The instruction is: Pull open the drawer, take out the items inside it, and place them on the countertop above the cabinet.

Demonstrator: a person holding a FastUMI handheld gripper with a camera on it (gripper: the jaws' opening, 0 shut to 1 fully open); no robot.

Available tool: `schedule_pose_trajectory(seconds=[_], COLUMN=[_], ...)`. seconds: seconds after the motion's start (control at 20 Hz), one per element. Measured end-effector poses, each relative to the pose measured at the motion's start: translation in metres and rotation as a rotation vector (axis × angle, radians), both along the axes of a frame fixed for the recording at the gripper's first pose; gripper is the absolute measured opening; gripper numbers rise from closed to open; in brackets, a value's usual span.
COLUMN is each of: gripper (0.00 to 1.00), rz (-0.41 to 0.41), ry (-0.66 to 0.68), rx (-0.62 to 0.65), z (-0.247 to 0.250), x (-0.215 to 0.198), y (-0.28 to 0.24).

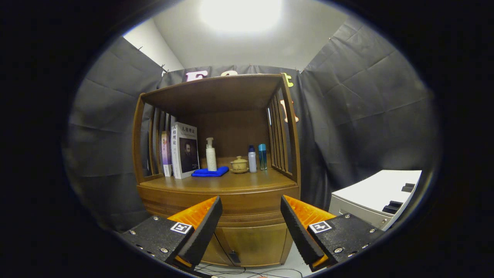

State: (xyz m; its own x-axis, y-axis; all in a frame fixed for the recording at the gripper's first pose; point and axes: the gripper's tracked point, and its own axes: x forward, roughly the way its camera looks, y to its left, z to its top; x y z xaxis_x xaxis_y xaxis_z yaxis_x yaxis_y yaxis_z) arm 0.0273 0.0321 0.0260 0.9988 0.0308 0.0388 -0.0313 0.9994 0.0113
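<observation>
I'm holding the gripper (251,220) spread wide and empty before the wooden cabinet (220,200). Its drawer (251,210) looks closed, so everything's left.

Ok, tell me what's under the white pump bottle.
The white pump bottle stands on a folded blue cloth on the wooden countertop. The wood beneath the cloth is covered. The gripper hangs open before the cabinet.

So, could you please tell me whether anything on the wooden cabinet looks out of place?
Nothing stands out: the books, white pump bottle, blue cloth, lidded cup and two small bottles stand tidy on the countertop. The gripper has its jaws open.
</observation>
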Motion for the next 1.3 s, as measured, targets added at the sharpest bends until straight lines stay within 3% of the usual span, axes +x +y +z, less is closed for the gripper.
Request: schedule_pose_trajectory(seconds=[0.35,0.75,1.3], gripper=[0.94,0.94,0.95], rz=[0.075,0.17,0.181], ry=[-0.018,0.019,0.188], rx=[-0.006,-0.024,-0.004], z=[0.002,-0.038,-0.121], x=[0.035,0.08,0.115], y=[0.051,0.105,0.131])
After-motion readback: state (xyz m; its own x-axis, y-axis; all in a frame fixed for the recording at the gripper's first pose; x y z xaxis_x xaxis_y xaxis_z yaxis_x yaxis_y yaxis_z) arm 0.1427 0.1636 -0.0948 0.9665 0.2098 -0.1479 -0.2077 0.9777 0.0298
